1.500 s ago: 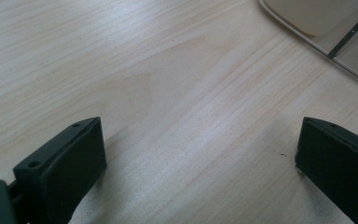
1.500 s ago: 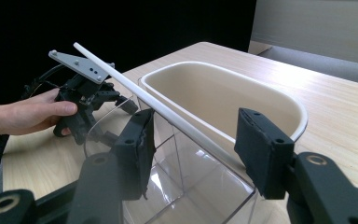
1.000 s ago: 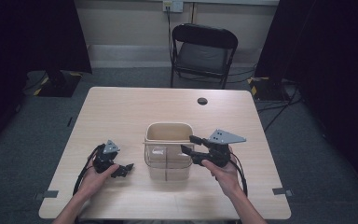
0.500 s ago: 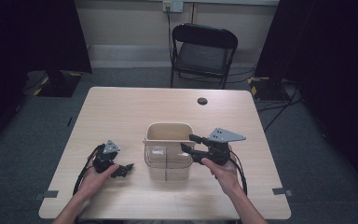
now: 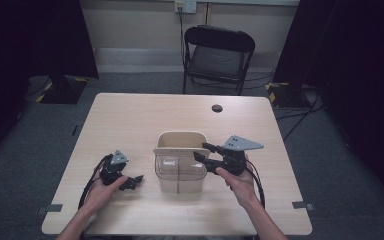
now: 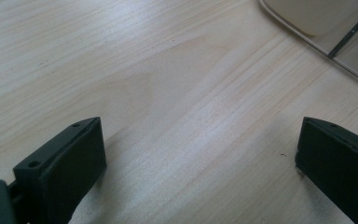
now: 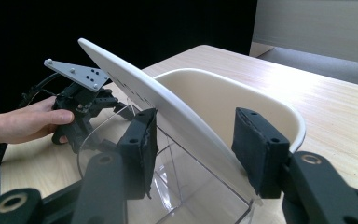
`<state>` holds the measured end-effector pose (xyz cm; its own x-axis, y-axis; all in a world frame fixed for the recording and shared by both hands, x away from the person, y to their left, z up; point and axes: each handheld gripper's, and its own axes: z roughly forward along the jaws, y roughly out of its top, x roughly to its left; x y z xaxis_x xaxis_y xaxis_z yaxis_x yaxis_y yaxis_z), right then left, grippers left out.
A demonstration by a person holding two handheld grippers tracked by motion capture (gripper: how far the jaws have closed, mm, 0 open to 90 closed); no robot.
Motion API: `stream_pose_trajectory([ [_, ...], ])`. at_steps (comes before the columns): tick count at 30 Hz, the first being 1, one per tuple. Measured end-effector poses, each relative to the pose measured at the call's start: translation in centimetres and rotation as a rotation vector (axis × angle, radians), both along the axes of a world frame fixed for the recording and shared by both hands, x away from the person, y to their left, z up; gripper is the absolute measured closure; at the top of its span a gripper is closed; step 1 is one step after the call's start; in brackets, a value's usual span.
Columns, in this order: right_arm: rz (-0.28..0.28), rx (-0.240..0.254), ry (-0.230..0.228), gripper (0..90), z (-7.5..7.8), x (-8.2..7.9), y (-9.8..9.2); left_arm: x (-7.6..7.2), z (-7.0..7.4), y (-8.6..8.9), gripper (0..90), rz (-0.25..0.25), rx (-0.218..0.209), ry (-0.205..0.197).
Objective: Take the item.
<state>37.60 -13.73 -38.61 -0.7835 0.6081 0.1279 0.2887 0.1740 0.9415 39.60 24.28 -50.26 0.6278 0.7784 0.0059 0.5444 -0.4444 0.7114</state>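
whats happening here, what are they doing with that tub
A person at a table holds a gripper in each hand. The right gripper is open with its jaws on either side of the cream divider that crosses the tub, not closed on it. The left gripper is open too, low over bare wood left of the tub, holding nothing.

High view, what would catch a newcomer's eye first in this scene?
A beige bin with a clear front section sits mid-table, between two hands. The right tool reaches over its right edge, jaws open on either side of the flat white divider across the bin. The left tool rests open on bare wood left of it, and a black folding chair stands beyond the table.
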Motion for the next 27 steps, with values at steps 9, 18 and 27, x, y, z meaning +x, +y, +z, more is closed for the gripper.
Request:
stream_pose_trajectory([
  [9, 0.001, 0.004, 0.006, 50.6, 0.12, 0.25, 0.09, 0.0, 0.0, 0.0, 1.0, 0.0, 0.0, 0.0],
  [18, -0.004, 0.011, 0.003, 50.5, 0.22, 0.54, 0.28, -0.01, -0.02, -0.03, 0.9, 0.003, -0.004, 0.0],
  [27, -0.007, 0.022, 0.009, 50.4, 0.16, 0.76, 0.31, 0.0, 0.0, 0.0, 0.9, 0.0, 0.0, 0.0],
])
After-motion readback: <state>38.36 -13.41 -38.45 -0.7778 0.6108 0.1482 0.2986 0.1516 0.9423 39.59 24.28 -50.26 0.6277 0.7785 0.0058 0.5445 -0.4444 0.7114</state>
